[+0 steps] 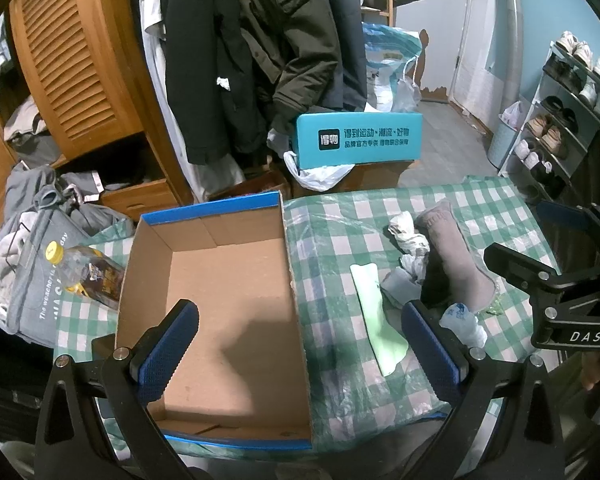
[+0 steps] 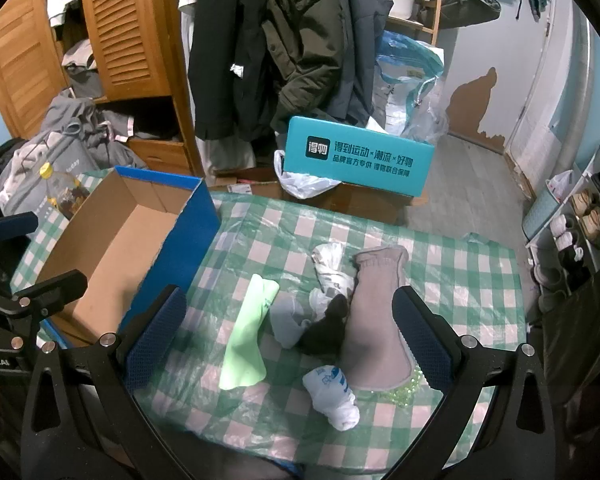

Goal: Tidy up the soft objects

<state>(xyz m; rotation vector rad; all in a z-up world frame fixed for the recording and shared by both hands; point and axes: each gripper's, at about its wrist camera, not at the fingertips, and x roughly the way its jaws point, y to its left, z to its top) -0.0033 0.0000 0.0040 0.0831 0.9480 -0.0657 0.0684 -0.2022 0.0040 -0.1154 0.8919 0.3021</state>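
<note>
An empty cardboard box with blue outer walls (image 1: 228, 300) (image 2: 112, 248) sits on the left of the green checked table. To its right lies a pile of socks: a light green one (image 1: 374, 312) (image 2: 248, 340), a long grey-brown one (image 1: 456, 260) (image 2: 376, 320), a grey one (image 2: 286, 320), a black one (image 2: 328, 328), a white rolled one (image 2: 332, 394) (image 1: 462, 320) and a white patterned one (image 2: 332, 268) (image 1: 408, 236). My left gripper (image 1: 300, 344) hangs open over the box's right wall. My right gripper (image 2: 288, 336) is open above the sock pile, holding nothing.
A bottle with a yellow cap (image 1: 88, 270) lies left of the box. A teal box (image 1: 358, 140) stands beyond the table, with hanging coats (image 1: 252, 48) and a wooden wardrobe (image 1: 80, 60) behind. A shoe rack (image 1: 560, 120) is at the right.
</note>
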